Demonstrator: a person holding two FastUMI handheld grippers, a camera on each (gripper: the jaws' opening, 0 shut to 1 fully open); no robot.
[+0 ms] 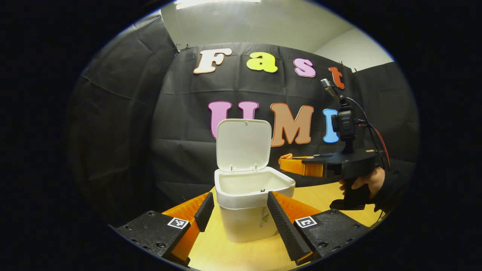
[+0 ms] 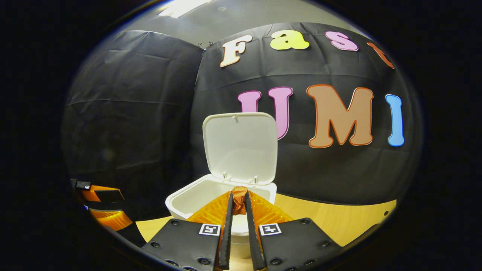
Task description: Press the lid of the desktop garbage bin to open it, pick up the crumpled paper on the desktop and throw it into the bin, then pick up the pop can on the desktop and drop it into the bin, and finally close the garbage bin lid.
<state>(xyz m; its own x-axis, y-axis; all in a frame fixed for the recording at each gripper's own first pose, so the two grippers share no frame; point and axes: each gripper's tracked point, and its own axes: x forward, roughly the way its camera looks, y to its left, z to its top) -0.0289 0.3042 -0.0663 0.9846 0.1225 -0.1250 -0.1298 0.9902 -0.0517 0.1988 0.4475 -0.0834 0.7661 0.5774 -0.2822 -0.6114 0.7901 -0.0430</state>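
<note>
Bin (image 1: pixel 248 203): white, on wooden desktop (image 1: pixel 324 195), lid (image 1: pixel 244 145) upright at 12 o'clock. Left gripper (image 1: pixel 241 220): fingers spread, flanking bin's front. Right gripper (image 2: pixel 238 210): fingers pinching crushed pop can (image 2: pixel 239 200) above bin's open mouth.

Recording booth, black cloth walls (image 1: pixel 124 124), wooden desktop (image 2: pixel 339 220), ceiling light (image 1: pixel 216 3)

Garbage bin (image 1: pixel 248 210): small, white, squarish with rounded corners, stood upright on the wooden desktop. Lid (image 1: pixel 243 145) was open, hinged at the back edge and raised near vertical, its inner face toward both cameras. In the right gripper view, a crumpled brown-orange piece, apparently the pop can (image 2: pixel 238 200), was pinched over the bin's open mouth (image 2: pixel 196 199).
</note>
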